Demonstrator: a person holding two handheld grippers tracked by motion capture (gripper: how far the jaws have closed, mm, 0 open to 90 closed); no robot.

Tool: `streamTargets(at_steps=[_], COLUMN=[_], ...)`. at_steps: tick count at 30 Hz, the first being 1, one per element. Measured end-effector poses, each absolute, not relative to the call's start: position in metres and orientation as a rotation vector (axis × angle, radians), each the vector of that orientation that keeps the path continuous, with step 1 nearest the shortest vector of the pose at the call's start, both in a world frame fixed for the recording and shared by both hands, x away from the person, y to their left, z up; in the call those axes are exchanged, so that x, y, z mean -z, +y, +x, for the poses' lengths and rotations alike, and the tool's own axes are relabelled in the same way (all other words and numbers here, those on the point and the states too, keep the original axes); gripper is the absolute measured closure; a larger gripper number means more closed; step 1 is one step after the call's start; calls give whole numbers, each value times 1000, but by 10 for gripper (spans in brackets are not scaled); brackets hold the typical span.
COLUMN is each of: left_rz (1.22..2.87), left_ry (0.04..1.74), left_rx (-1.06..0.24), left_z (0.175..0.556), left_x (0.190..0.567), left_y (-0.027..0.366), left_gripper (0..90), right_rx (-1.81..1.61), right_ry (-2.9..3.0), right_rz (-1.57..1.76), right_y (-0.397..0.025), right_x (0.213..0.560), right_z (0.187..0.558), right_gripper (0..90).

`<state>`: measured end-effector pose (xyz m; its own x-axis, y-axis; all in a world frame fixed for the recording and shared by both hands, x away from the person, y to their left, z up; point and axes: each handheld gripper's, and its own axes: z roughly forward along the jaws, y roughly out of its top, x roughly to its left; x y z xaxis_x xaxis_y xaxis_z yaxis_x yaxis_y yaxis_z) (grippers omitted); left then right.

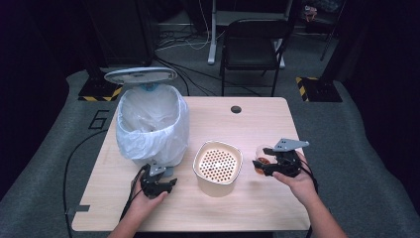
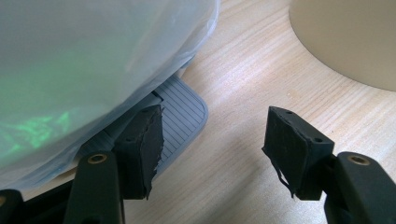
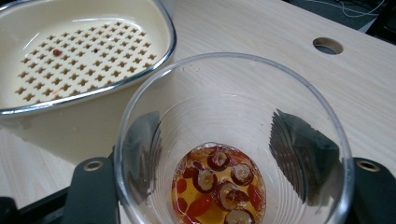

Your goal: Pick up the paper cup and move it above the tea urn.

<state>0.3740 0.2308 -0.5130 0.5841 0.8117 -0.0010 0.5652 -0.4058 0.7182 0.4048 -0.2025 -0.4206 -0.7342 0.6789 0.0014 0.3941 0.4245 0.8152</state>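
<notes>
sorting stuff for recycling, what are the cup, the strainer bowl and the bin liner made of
Cup: clear, glossy, thin rim; glass or hard plastic, cannot tell which. Strainer bowl: cream, smooth, with a shiny metal-looking rim; likely enamelled metal or plastic. Bin liner: thin, translucent white plastic film, crinkled.

A clear glass cup (image 3: 232, 140) stands upright on the table (image 1: 257, 119), just right of the cream strainer basin (image 1: 217, 166). In its bottom lies a little amber liquid with red berries and sliced, pale-centred rounds, possibly dried dates (image 3: 219, 183). The right tongs (image 1: 270, 164) straddle its wall, one jaw on each side.
</notes>
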Motion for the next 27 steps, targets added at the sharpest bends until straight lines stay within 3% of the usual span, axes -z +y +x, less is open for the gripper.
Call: streamTargets(at_steps=[27], left_rz=[2112], left_ry=[1094], left_rx=[-462], left_z=[374], left_x=[514], left_y=[231], left_gripper=[373], right_rx=[-1167], right_ry=[2339], right_rz=[906], right_y=[-194], right_x=[387], right_z=[442], right_gripper=[338])
